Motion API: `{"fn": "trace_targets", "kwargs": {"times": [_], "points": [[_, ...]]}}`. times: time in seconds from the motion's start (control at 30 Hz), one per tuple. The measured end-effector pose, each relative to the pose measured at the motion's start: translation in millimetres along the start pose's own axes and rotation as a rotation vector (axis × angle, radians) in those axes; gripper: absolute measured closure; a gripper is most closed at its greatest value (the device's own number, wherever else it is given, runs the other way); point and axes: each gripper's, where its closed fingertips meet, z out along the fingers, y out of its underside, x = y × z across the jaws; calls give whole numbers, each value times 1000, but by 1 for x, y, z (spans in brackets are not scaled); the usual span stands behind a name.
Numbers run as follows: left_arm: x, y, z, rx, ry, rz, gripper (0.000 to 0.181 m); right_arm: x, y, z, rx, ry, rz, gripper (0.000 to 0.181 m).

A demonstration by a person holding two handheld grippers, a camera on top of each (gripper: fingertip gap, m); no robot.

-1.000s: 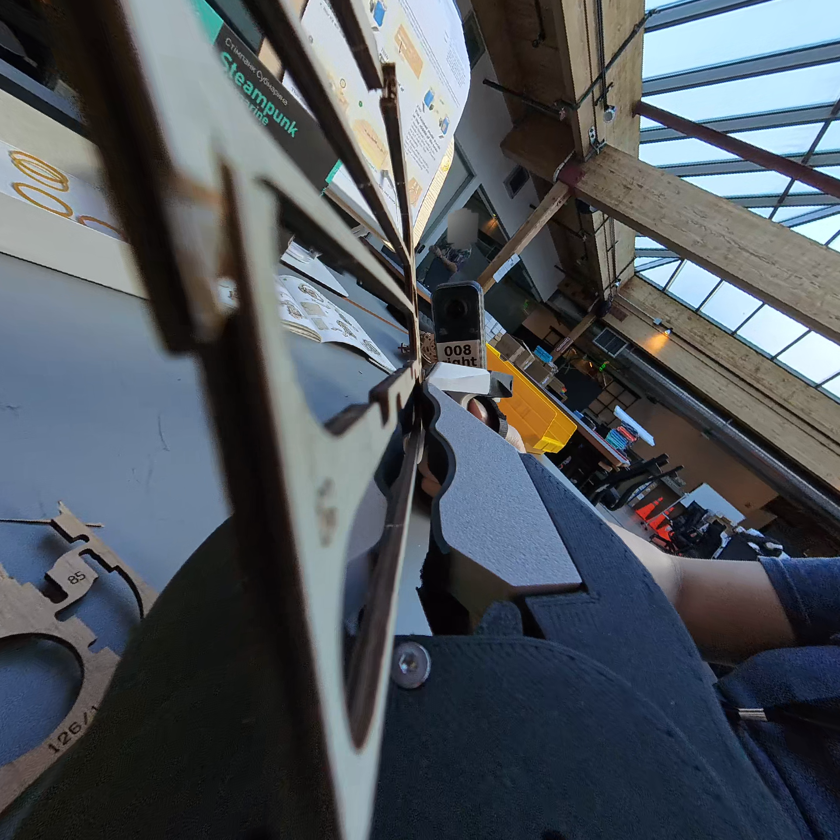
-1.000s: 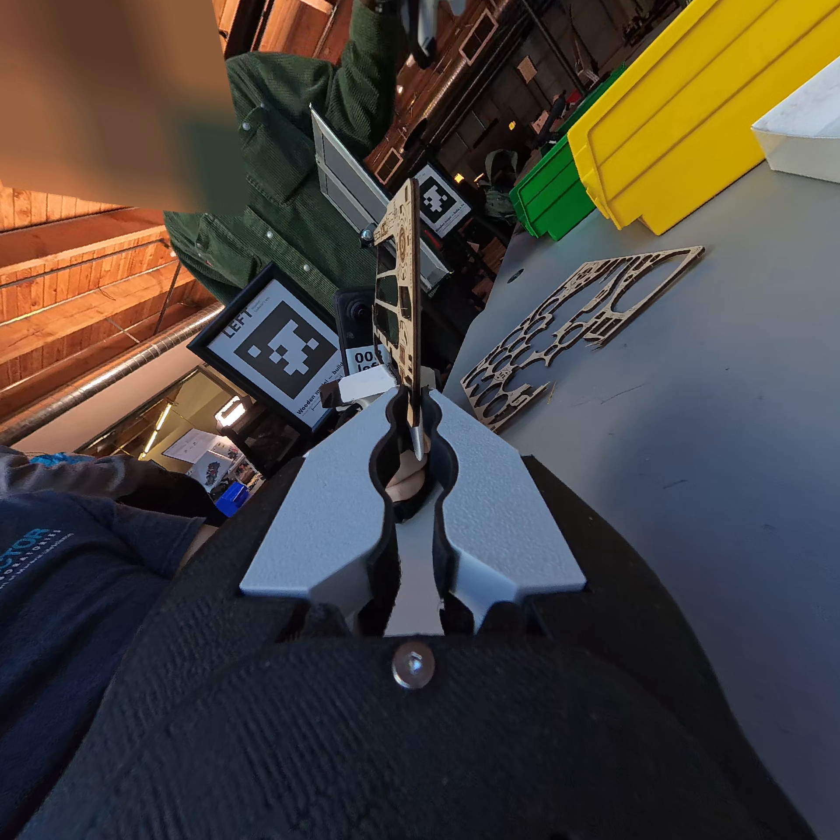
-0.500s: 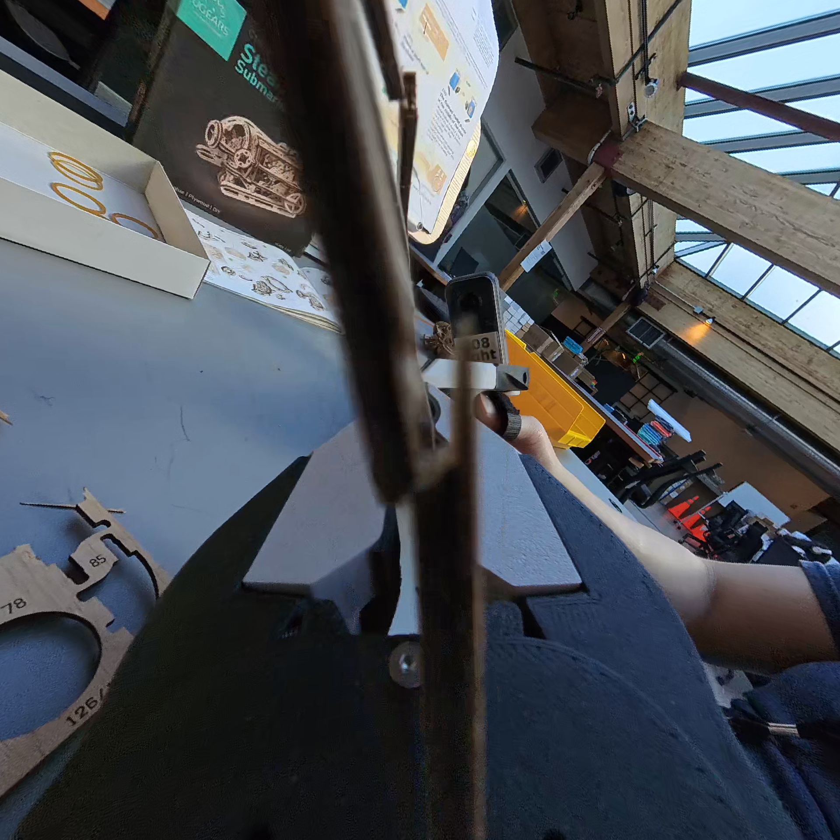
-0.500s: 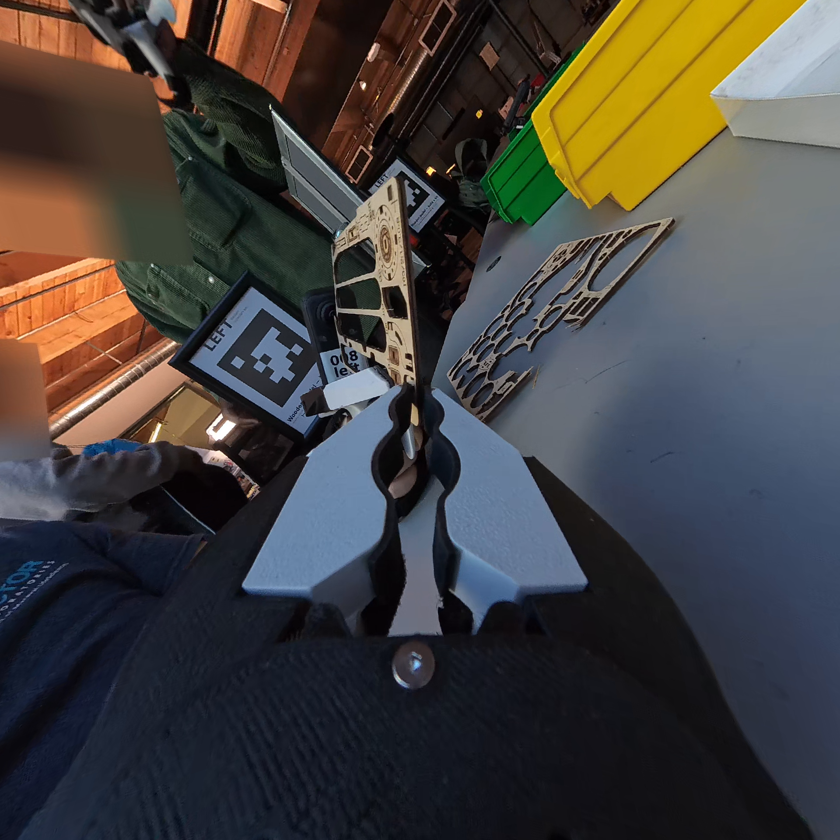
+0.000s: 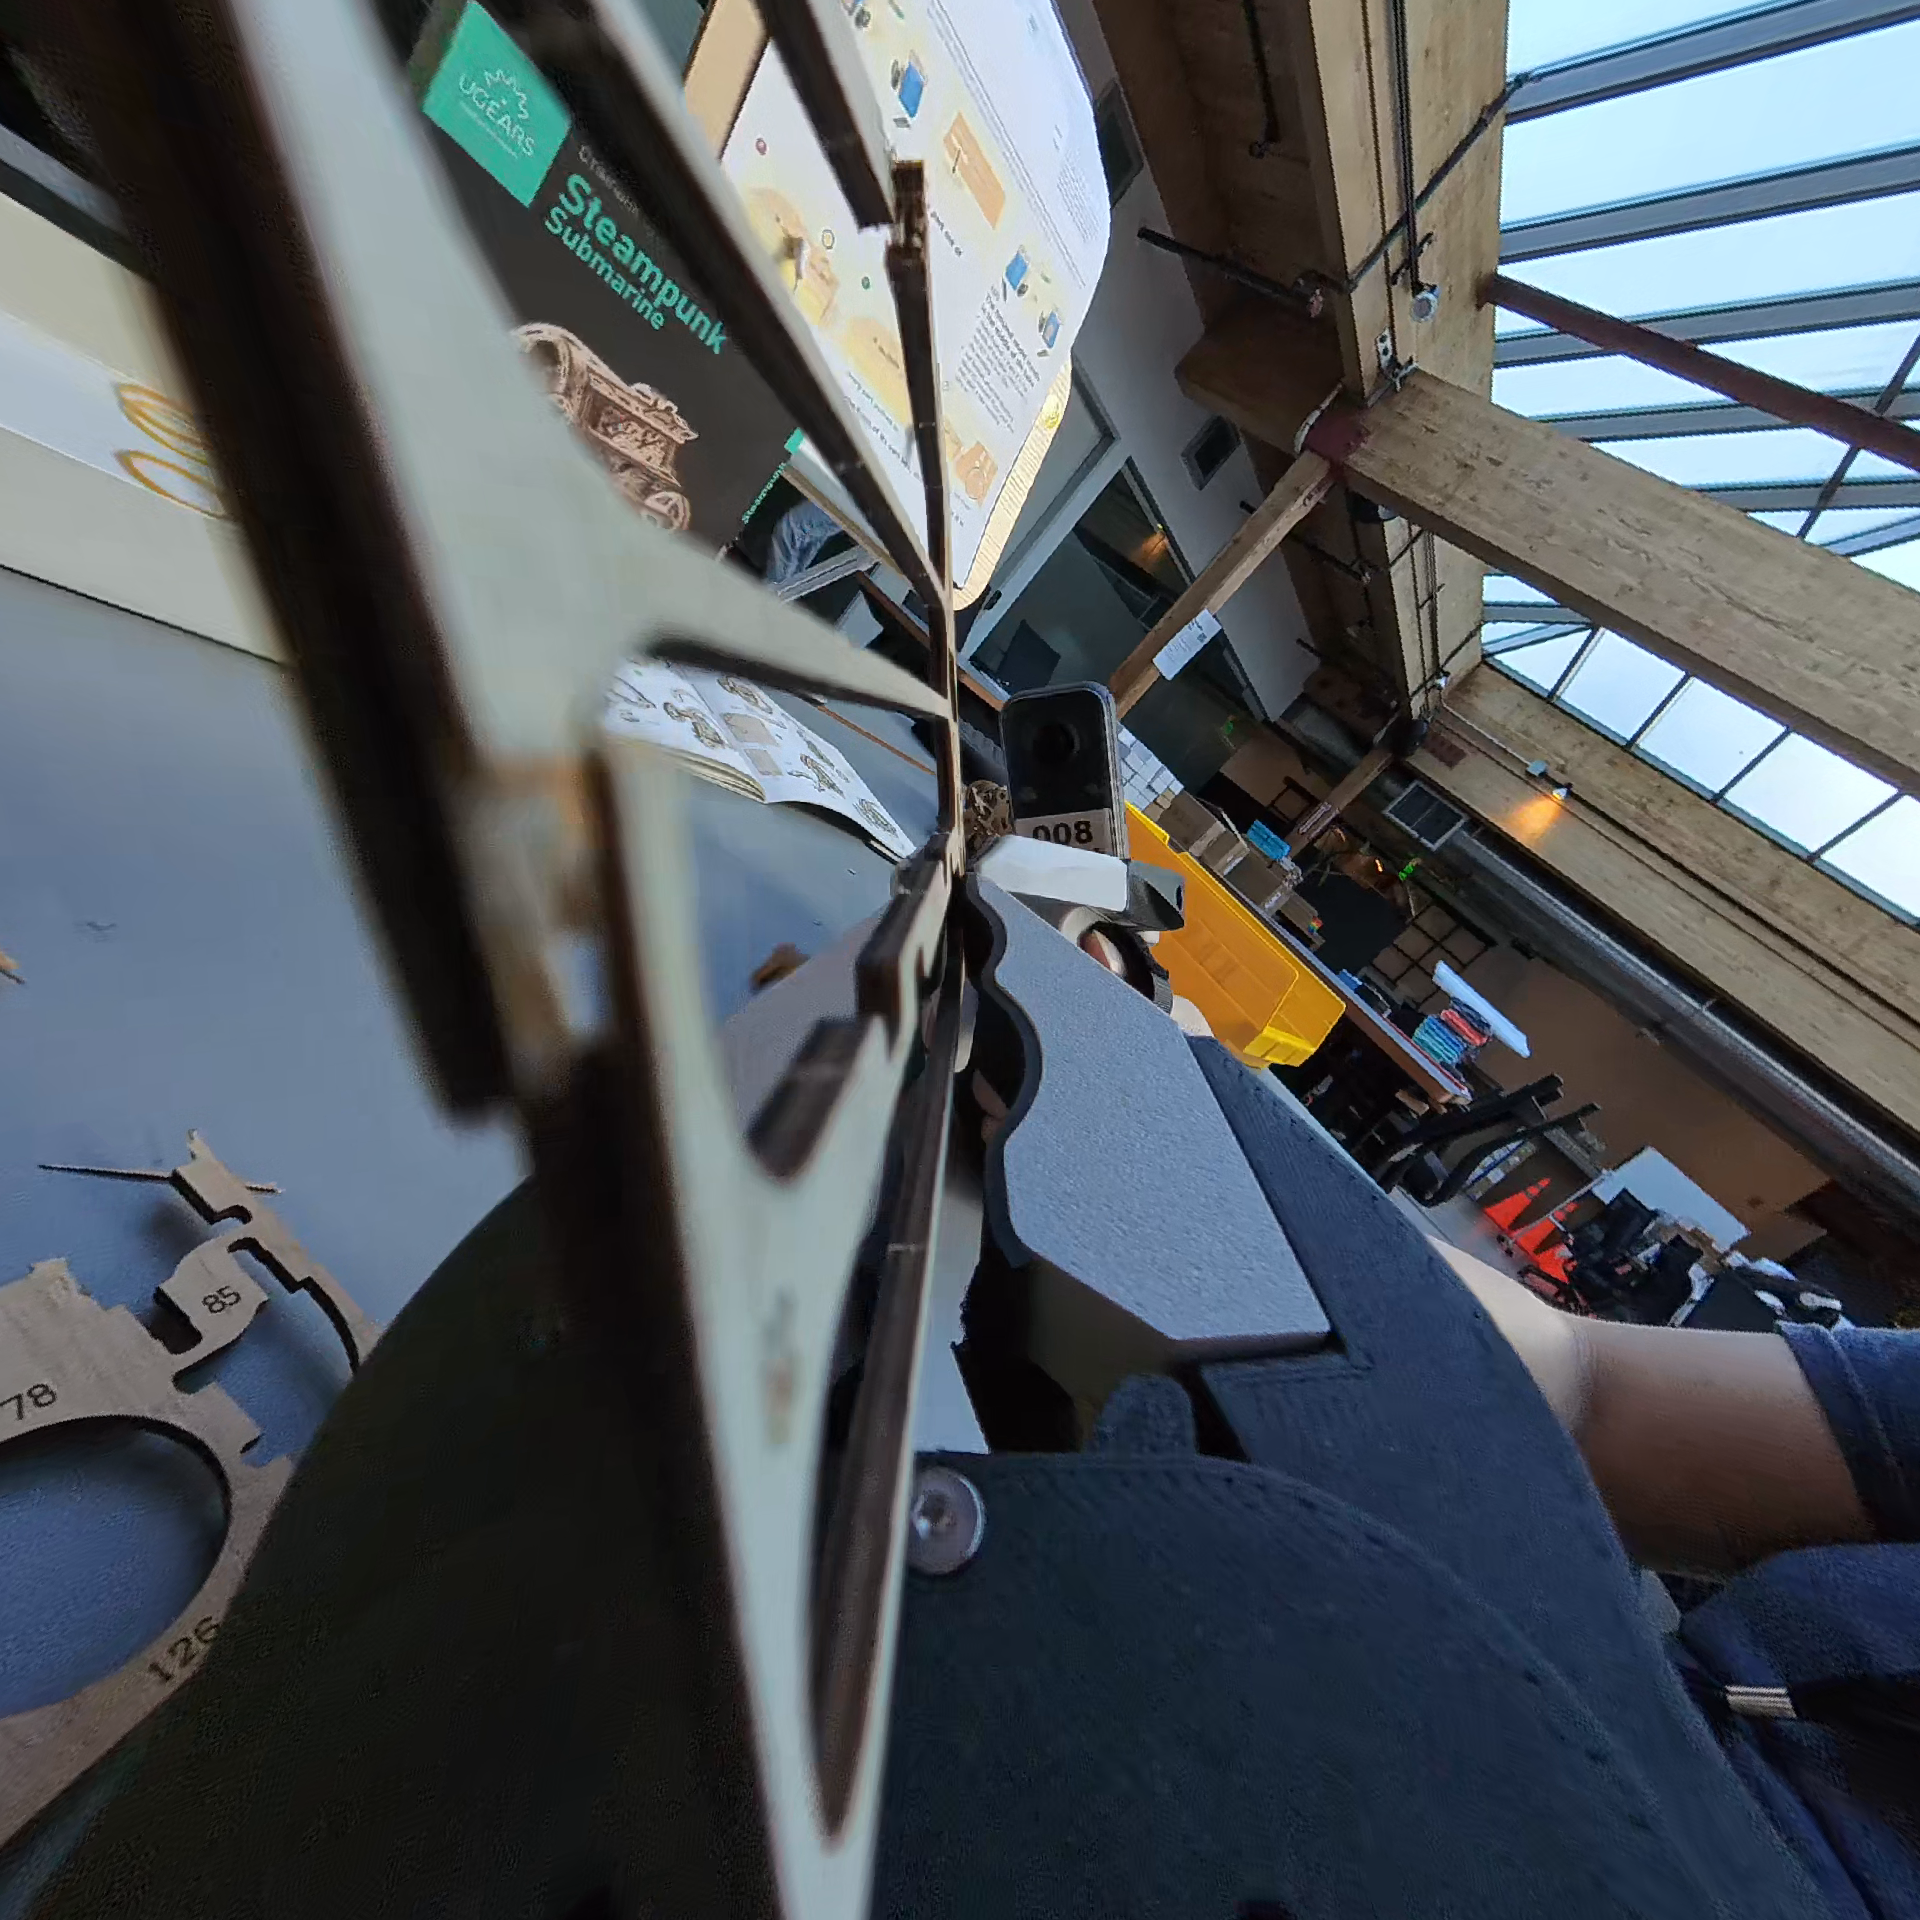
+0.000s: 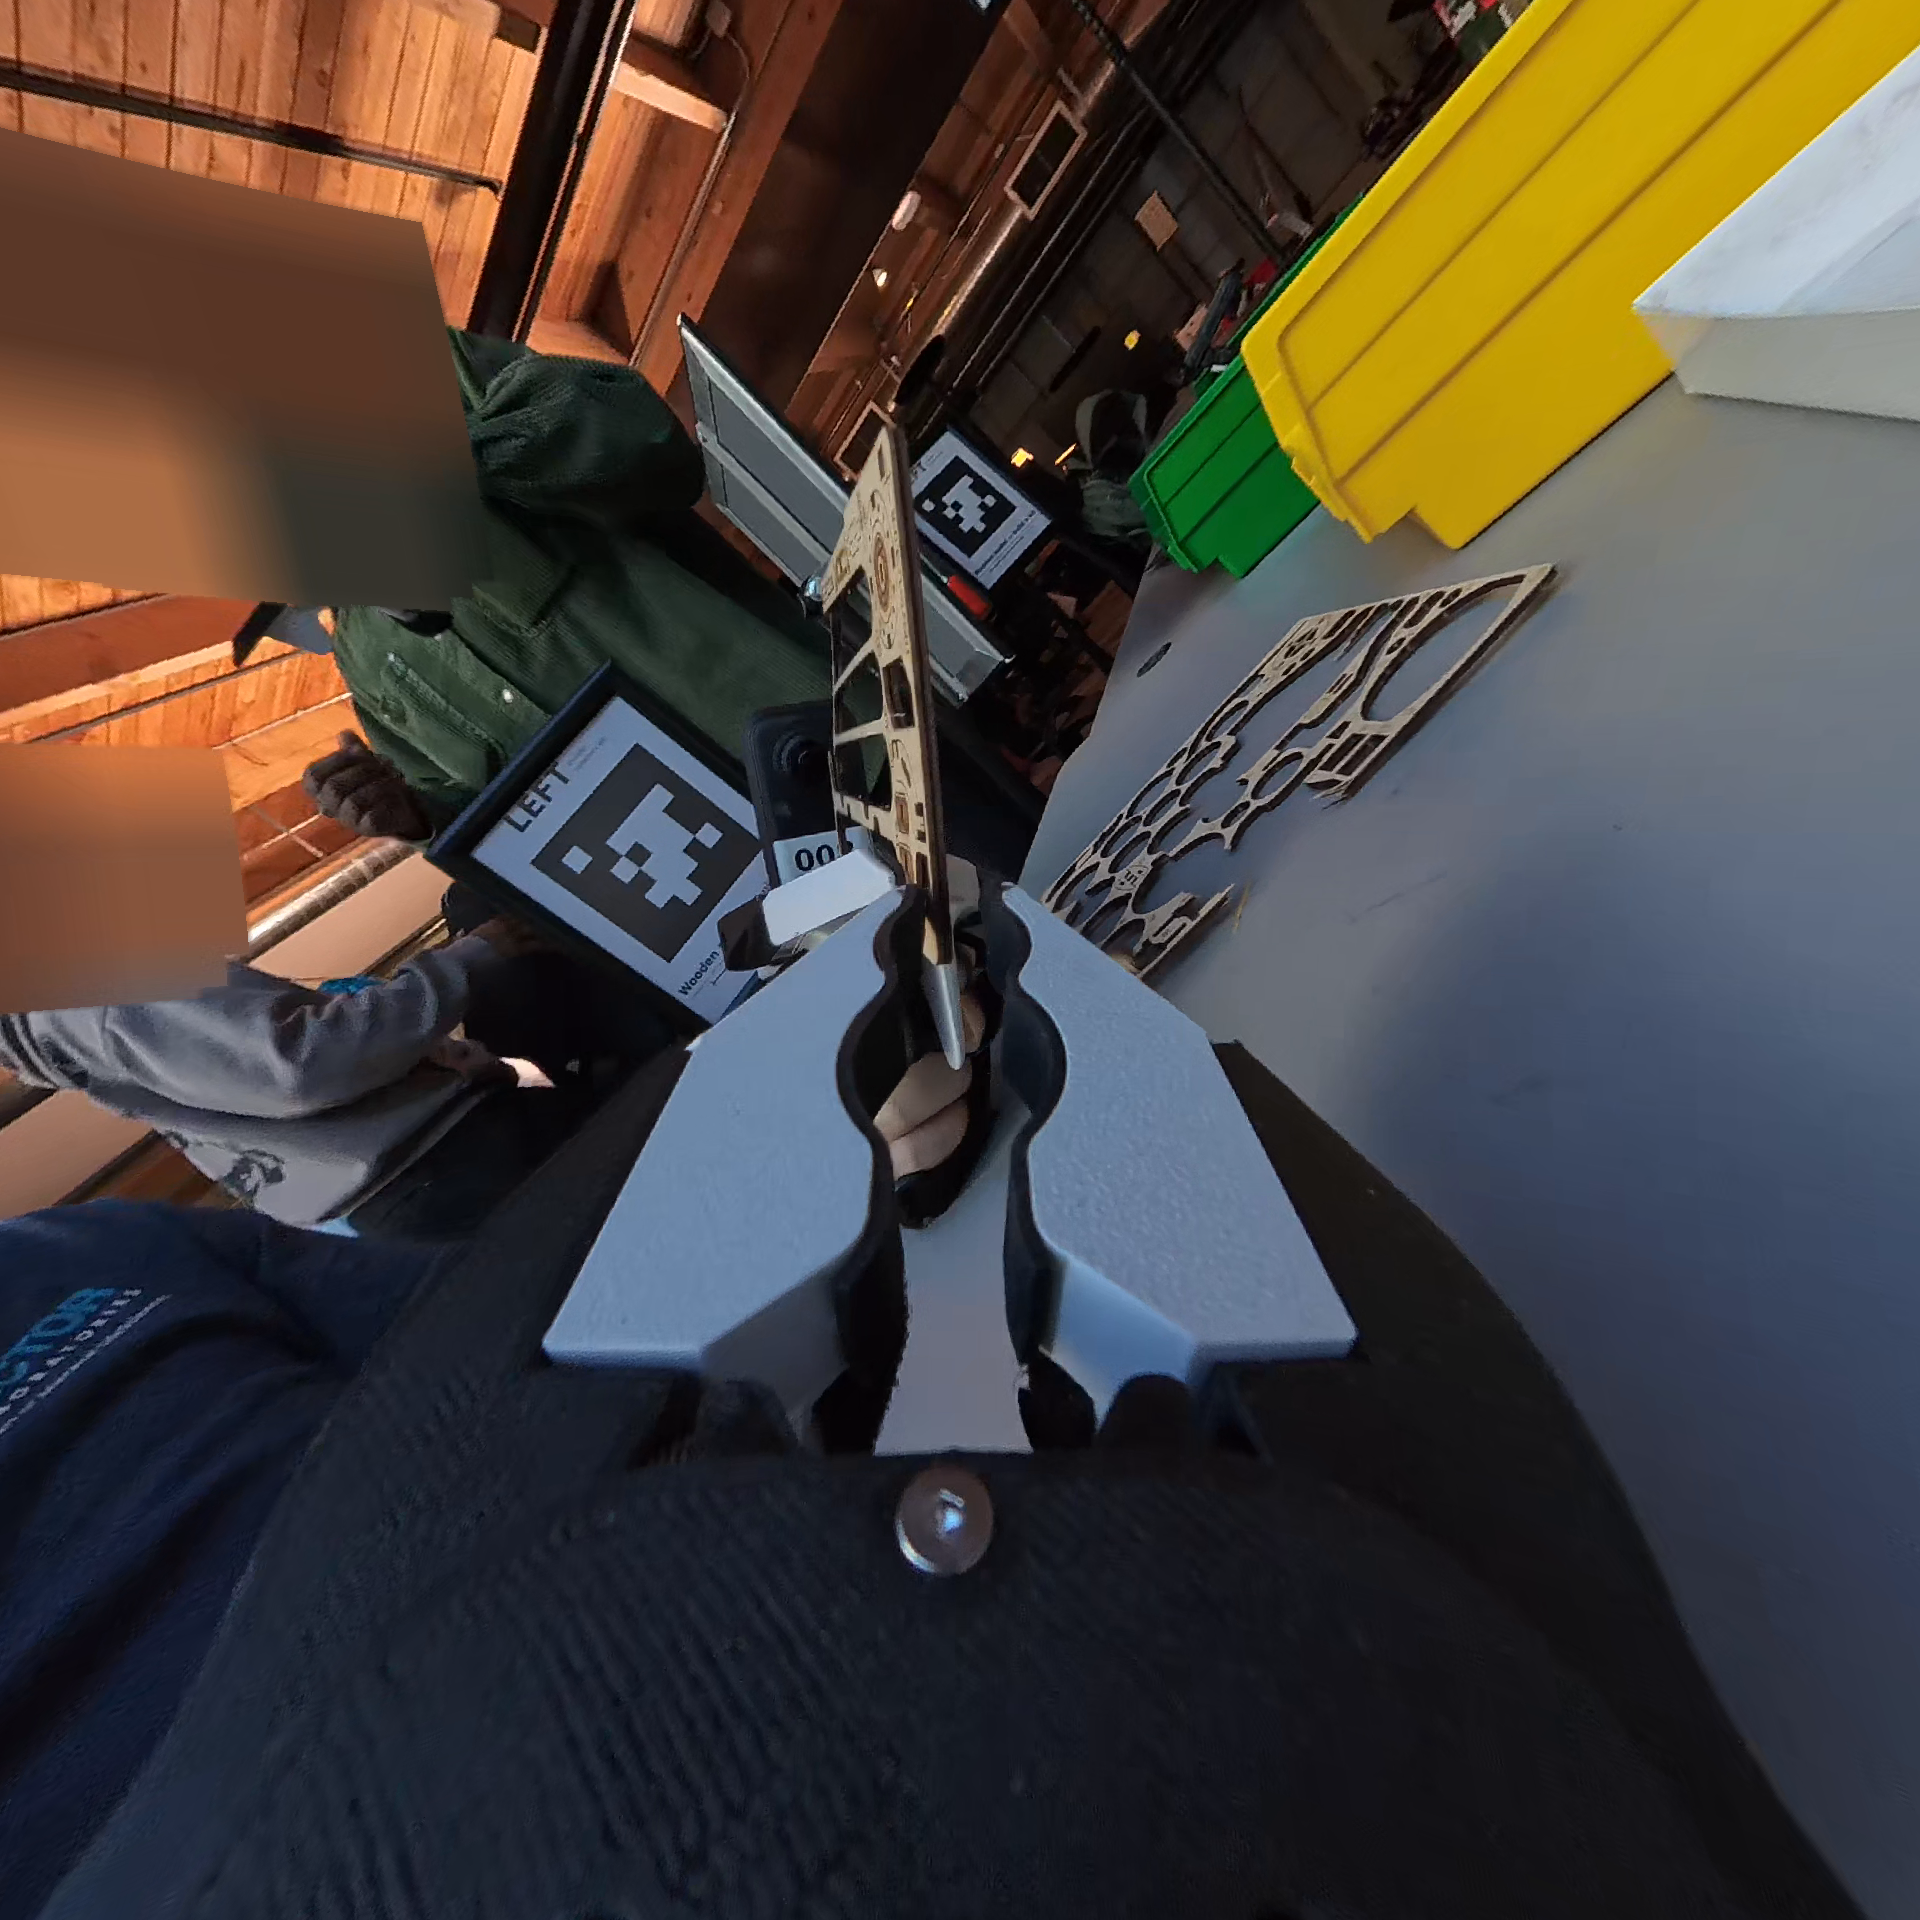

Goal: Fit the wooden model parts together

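Observation:
My left gripper [image 5: 951, 920] is shut on a large pale wooden parts sheet [image 5: 665, 935]. The sheet runs back towards the camera and hides the left finger. The same sheet stands nearly edge-on in the right wrist view [image 6: 883, 665]. My right gripper [image 6: 958, 902] faces the left one, tip to tip. Its jaws are nearly closed on a small engraved wooden part [image 6: 932, 920], which touches the sheet's lower end. From the left wrist view the right gripper [image 5: 1070, 883] is just beyond the sheet, with a small wooden gear [image 5: 982, 812] at its tip.
On the grey table [image 6: 1558, 1039] lie a cut-out sheet [image 6: 1299, 748] and another numbered sheet [image 5: 114, 1455]. Yellow bins [image 6: 1507, 312], a green bin [image 6: 1216, 478] and a white box [image 6: 1818, 291] stand at the back. The kit box [image 5: 623, 343] and a booklet [image 5: 748, 738] are nearby. A person in green [image 6: 540, 582] stands close.
The sheet in the left gripper twisted: its face showed one second ago, its edge half a second ago, its face again now. Both grippers kept their hold.

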Motion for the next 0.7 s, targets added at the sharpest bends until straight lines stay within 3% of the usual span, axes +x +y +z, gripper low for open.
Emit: {"fn": "trace_targets", "kwargs": {"times": [0.13,0.37,0.57,0.7], "points": [[3,1,0,-5,32,-12,181,-2,6,4,-40,-2,-29,165],[2,-15,-10,118,28,-8,181,13,-20,-14,103,89,-46,165],[3,-18,-13,136,53,-22,181,43,-4,-25,-116,371,-222,170],[4,-13,-10,100,58,-22,181,30,-15,-20,-46,351,-346,166]]}}
